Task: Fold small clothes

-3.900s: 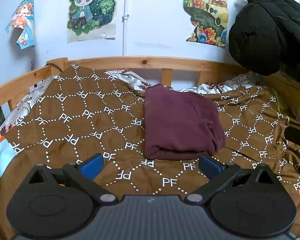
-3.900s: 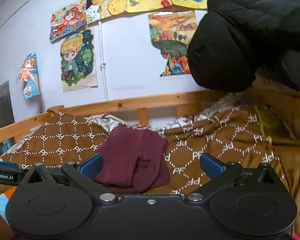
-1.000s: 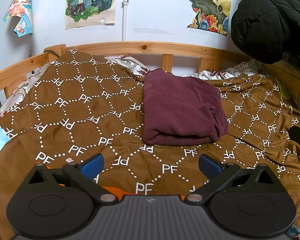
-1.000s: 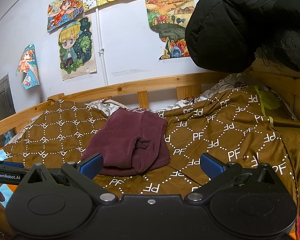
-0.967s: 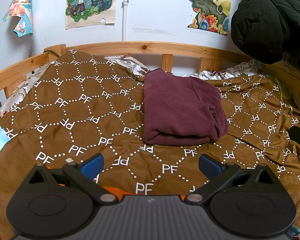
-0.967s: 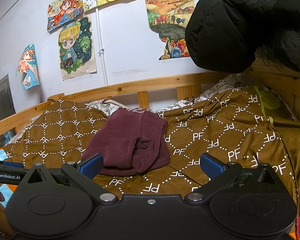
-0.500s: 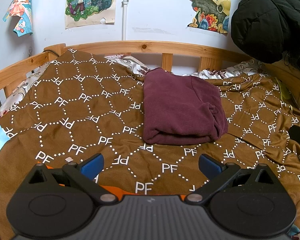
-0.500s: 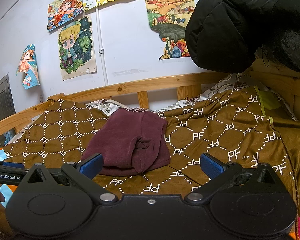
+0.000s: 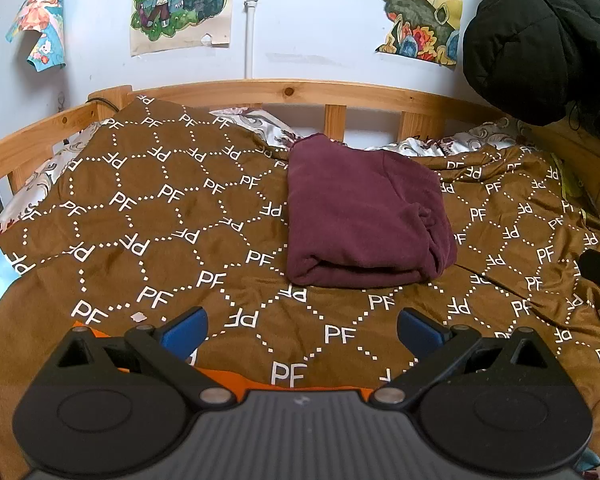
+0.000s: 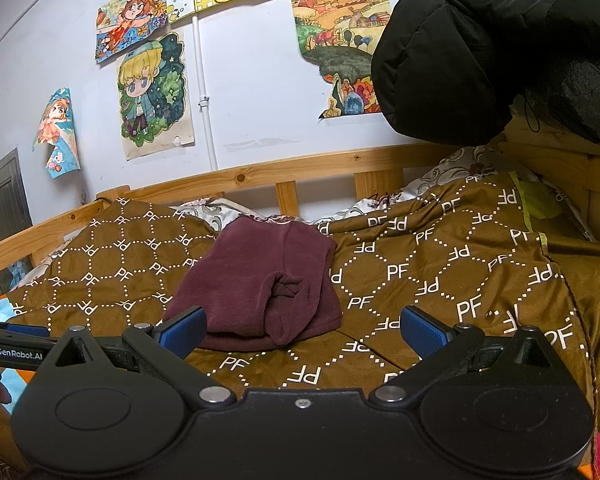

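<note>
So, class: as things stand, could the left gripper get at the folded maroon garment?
Probably yes. The left gripper is open, and only bare brown blanket lies between it and the maroon garment.

Ahead of the left gripper (image 9: 300, 328), black with blue finger pads (image 9: 184, 330), lies a folded garment of plain dark maroon knit (image 9: 364, 220). It rests on a brown bedspread (image 9: 148, 216) patterned with white dotted hexagons and white "PF" letters. Beyond it runs a honey-coloured pine bed rail (image 9: 284, 92). The pale bluish-white wall (image 9: 308, 16) carries bright cartoon drawings (image 9: 180, 0) in green, yellow and orange. To the upper right hangs a black quilted jacket (image 9: 540, 36). The right gripper (image 10: 302, 326) is likewise black with blue pads.
</note>
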{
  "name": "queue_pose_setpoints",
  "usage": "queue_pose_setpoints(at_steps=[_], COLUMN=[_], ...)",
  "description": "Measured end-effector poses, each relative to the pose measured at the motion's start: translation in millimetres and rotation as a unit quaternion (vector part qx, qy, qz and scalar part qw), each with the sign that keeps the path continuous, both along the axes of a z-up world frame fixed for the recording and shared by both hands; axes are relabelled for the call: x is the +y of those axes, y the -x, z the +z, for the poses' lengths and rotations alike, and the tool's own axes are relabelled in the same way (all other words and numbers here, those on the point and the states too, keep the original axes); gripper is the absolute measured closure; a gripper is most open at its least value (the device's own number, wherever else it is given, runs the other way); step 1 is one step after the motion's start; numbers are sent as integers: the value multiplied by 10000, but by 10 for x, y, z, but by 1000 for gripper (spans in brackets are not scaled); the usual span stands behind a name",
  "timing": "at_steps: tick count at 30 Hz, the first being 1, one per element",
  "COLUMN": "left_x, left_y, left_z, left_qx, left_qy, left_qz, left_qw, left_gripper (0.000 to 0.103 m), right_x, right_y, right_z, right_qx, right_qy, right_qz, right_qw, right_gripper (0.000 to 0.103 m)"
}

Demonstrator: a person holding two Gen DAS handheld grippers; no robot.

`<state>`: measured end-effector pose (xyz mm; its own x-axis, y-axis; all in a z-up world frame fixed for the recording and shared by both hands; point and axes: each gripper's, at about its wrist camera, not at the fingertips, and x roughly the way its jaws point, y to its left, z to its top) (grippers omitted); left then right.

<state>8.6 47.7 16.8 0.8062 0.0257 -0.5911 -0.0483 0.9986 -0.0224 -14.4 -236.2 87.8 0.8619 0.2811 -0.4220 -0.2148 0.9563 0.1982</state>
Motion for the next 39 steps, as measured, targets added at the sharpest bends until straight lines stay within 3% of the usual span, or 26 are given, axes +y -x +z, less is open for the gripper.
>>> queue_pose_setpoints(at_steps=[15, 39], left_x=[19, 3], left_y=[-33, -35], left_z=[-22, 8], left_qx=[254, 251], left_qy=[-58, -134], left_qz=[77, 111], left_qw=[9996, 9995], left_gripper=[0, 1], right_x=[12, 30], right_y=[14, 26], right_z=[-24, -40], right_qx=[5, 40], right_qy=[-11, -9], right_qz=[52, 57], right_qw=[10000, 10000], right_gripper=[1, 1])
